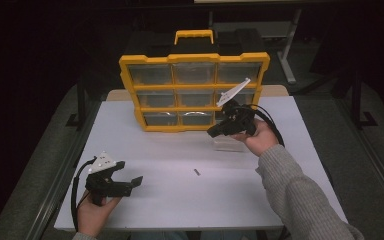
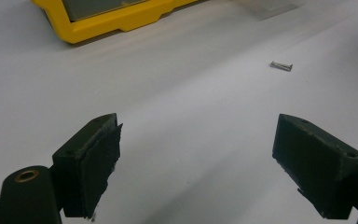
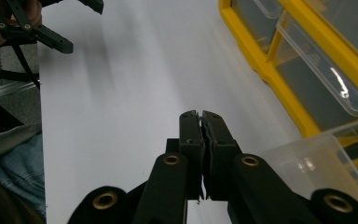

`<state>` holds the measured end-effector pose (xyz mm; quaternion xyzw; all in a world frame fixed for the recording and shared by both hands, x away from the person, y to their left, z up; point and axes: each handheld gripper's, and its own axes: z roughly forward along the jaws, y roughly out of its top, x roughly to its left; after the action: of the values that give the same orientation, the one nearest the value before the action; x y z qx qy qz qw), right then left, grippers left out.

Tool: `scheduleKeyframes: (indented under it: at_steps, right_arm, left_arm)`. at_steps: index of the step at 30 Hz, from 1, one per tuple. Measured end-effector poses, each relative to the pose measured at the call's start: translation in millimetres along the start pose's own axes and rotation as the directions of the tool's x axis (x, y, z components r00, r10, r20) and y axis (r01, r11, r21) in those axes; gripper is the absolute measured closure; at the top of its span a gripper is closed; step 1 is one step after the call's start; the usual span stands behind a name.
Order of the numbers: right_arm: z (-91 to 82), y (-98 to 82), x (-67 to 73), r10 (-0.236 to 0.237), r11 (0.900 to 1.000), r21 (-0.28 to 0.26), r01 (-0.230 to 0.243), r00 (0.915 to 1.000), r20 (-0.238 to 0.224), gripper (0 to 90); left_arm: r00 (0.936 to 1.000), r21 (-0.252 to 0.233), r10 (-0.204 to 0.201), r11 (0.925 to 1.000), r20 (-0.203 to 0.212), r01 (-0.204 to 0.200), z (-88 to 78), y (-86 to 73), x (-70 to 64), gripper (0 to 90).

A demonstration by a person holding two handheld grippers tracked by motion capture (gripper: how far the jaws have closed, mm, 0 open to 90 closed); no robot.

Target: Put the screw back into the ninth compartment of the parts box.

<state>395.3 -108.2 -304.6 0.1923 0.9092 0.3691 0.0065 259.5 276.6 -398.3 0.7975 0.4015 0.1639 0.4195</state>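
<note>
In the high view, one yellow organiser case [image 1: 194, 92] stands upright at the upper middle of the frame, at the far side of the white table [image 1: 170, 200]. It shows nine compartments, three rows of three; eight hold clear drawers, and what lies in them is too dim to tell. The lower right compartment is dark. One clear drawer [image 1: 228, 144] rests on the table just below that corner, and its contents cannot be made out. One small metal screw [image 1: 197, 172] lies alone on the bare table at the centre of the frame, well apart from both grippers. The left gripper [image 1: 132, 176] sits at the lower left with its jaws spread wide and nothing between them. The right gripper [image 1: 214, 132] hangs right of centre, just above the loose drawer, jaws pressed together.

In the left gripper view, two black jaws stand far apart at the lower corners, empty. The screw [image 2: 281, 66] lies at the upper right; a corner of the case [image 2: 116, 18] fills the upper left.

In the right gripper view, two jaws meet at the lower middle, closed on nothing visible. The case [image 3: 279, 79] runs along the upper right with two clear drawers showing. The loose drawer [image 3: 307, 158] sits at the lower right, just beside the jaws. The left gripper [image 3: 51, 28] appears at the upper left.
</note>
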Motion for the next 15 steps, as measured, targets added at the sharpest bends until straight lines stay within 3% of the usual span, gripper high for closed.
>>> scheduleKeyframes:
  at_steps: [14, 15]
  right_arm:
    - [-24.2, -15.5, -24.4, 0.085, 0.996, -0.018, -0.084, 0.9943, 0.065, 86.1]
    - [-25.9, -16.0, -24.1, 0.118, 0.993, -0.015, -0.117, 0.9910, 0.063, 86.1]
  left_arm:
    - [1.0000, -0.003, -0.004, 1.0000, 0.000, 0.004, -0.5, 0.1, -0.3, 14.6]
    - [1.0000, -0.004, -0.002, 1.0000, 0.000, 0.002, -0.5, 0.2, -0.2, 14.6]
